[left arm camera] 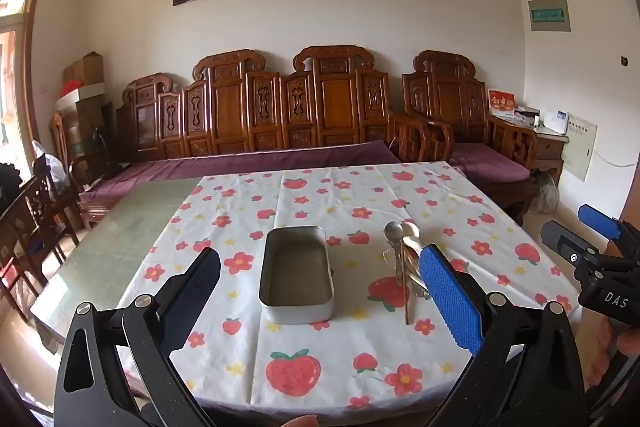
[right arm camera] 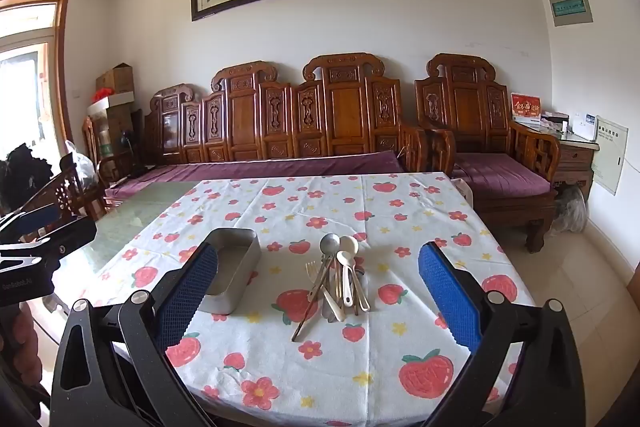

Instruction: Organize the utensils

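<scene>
Landmark is the open rectangular grey metal tin (left arm camera: 296, 277), standing empty on the desk under the white strawberry-and-flower print cloth (left arm camera: 360, 355). The heap of mixed metal and pale plastic utensils (right arm camera: 340, 283) lies just to the right of the tin, apart from it, not touching. The heap's long axis runs roughly away from the cameras: bowls and tines at the far end, handles towards the near desk edge, parallel to the tin's long side. The right claw (right arm camera: 318, 297) frames the heap squarely between its blue pads, so I'd judge it the nearer one for the first pick. The left claw (left arm camera: 320, 297) is centred on the tin, with the heap half hidden behind its right finger. Both claws are spread wide apart, empty, hovering short of the things and tilted down towards the desk. Counts: one tin, one heap. In the heap I make out one round steel ladle-type spoon, two or three pale spoons, one fork and one brown stick-like handle; the rest overlap too much to count. Nothing is in the tin yet.
</scene>
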The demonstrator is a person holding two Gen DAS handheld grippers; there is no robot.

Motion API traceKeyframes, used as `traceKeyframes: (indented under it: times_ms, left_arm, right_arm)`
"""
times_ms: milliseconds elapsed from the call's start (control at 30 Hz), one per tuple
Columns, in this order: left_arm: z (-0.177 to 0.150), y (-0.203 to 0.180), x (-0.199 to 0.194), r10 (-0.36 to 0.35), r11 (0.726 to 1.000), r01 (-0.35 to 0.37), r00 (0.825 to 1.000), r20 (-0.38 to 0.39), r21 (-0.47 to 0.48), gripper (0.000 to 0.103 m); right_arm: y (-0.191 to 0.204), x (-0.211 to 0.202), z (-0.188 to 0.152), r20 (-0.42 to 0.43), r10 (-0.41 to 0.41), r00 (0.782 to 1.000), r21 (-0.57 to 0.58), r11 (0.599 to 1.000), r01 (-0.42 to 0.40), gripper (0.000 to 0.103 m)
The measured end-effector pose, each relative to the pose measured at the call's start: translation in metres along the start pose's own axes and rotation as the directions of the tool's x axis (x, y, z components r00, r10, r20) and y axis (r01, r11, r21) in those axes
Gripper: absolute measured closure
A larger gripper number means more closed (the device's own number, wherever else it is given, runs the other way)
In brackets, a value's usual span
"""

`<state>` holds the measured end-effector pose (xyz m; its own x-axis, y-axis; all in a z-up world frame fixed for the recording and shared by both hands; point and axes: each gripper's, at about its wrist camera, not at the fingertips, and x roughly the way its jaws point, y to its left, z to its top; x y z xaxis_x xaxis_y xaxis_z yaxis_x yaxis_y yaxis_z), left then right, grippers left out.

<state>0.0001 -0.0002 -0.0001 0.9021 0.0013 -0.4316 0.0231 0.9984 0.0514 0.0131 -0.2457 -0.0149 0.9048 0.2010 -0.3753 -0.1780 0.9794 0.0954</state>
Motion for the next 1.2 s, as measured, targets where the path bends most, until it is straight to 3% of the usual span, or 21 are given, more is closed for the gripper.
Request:
traceKeyframes:
  times_ms: [1200]
  left_arm:
    - [0.0005,-0.0018,0.0002,0.0,1.0,0.0,1.0,0.011,-0.01,0.006]
  right_arm:
    - [0.0002,-0.0018,0.0017,0.006,0.001,1.0,-0.003,1.0,-0.001,0.002]
